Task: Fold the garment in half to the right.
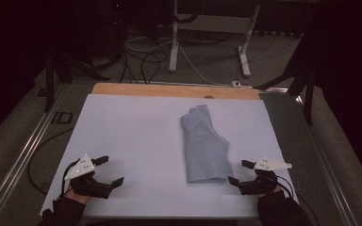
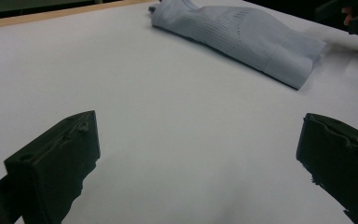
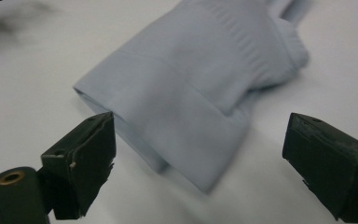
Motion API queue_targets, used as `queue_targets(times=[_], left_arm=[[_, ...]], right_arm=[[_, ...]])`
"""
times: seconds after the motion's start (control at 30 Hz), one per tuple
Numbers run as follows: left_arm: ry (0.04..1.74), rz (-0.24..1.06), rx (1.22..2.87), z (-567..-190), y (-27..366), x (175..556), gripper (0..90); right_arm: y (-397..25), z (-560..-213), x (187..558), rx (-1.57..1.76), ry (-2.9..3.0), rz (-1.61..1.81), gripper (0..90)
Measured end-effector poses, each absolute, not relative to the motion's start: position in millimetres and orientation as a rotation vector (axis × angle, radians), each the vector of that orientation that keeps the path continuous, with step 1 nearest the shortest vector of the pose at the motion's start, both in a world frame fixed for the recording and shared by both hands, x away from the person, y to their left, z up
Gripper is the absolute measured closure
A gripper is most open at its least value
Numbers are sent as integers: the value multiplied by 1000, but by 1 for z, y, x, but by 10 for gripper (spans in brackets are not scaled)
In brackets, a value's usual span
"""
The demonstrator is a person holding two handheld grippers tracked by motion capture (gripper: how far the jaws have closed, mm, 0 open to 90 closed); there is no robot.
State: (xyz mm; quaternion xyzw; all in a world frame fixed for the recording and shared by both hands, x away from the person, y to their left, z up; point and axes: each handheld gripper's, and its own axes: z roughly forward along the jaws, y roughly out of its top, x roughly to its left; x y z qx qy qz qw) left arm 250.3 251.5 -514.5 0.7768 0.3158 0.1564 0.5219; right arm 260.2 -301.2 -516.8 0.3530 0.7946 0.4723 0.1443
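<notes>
Pale-blue folded garment (image 1: 203, 146) lies centre-right on the counter (image 1: 132, 141); left gripper (image 1: 107, 172) and right gripper (image 1: 240, 172), both gaping empty, seem between folds, the right poised to pinch its hem.

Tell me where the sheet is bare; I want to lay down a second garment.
The widest bare patch lies left of the folded garment, from the left claw up to the wooden strip. A narrower strip runs along the garment's right side. It is crowded at the garment's near corner, by the right claw.

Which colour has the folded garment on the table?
The garment is plain pale blue-grey, with no print. It shows best in the right gripper view.
</notes>
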Motion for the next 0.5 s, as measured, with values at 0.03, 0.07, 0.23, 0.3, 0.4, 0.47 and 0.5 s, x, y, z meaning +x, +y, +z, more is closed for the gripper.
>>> queue_targets(times=[0.03, 0.07, 0.23, 0.3, 0.4, 0.47, 0.5], left_arm=[[757, 376, 1862, -515, 252, 250, 1], [757, 376, 1865, -515, 252, 250, 1], [758, 376, 1866, -516, 252, 251, 1], [758, 380, 1869, -516, 252, 251, 1], [763, 383, 1870, -516, 252, 251, 1], [763, 385, 1867, -515, 253, 251, 1], [765, 385, 1863, -515, 253, 251, 1]], right_arm=[[-303, -518, 259, 1034, 2286, 1361, 95], [-305, -519, 258, 1050, 2278, 1367, 95], [-309, -518, 257, 1064, 2252, 1367, 95], [-309, -518, 258, 1058, 2259, 1363, 95], [-308, -519, 258, 1063, 2272, 1366, 95], [-308, -519, 258, 1059, 2273, 1362, 95], [-308, -519, 258, 1060, 2274, 1363, 95]])
